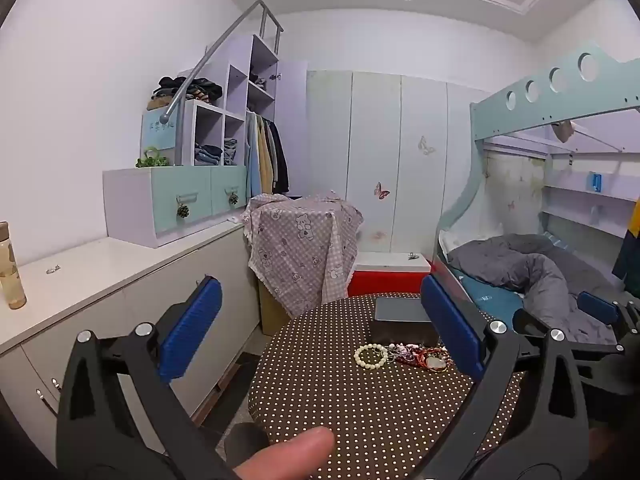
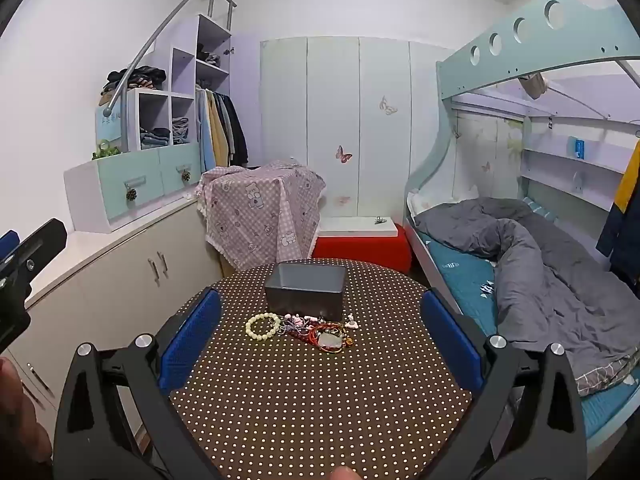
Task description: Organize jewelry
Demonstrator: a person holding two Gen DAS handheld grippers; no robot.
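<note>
A small heap of jewelry (image 2: pixel 316 330) lies on a round table (image 2: pixel 320 404) covered in brown cloth with white dots. At its left end is a cream bead bracelet (image 2: pixel 263 325), with red cords and pink pieces to the right. Just behind the heap stands a dark grey open box (image 2: pixel 306 288). My right gripper (image 2: pixel 320 332) is open, short of the heap, nothing between its blue pads. In the left wrist view the bead bracelet (image 1: pixel 371 355), the heap (image 1: pixel 416 356) and the box (image 1: pixel 404 322) sit ahead and to the right. My left gripper (image 1: pixel 320 328) is open and empty.
White cabinets (image 2: pixel 120 256) with drawers and shelves line the left wall. A stand draped in pink chequered cloth (image 2: pixel 260 208) and a red box with a white lid (image 2: pixel 360 244) stand beyond the table. A bunk bed with a grey duvet (image 2: pixel 540 264) fills the right side.
</note>
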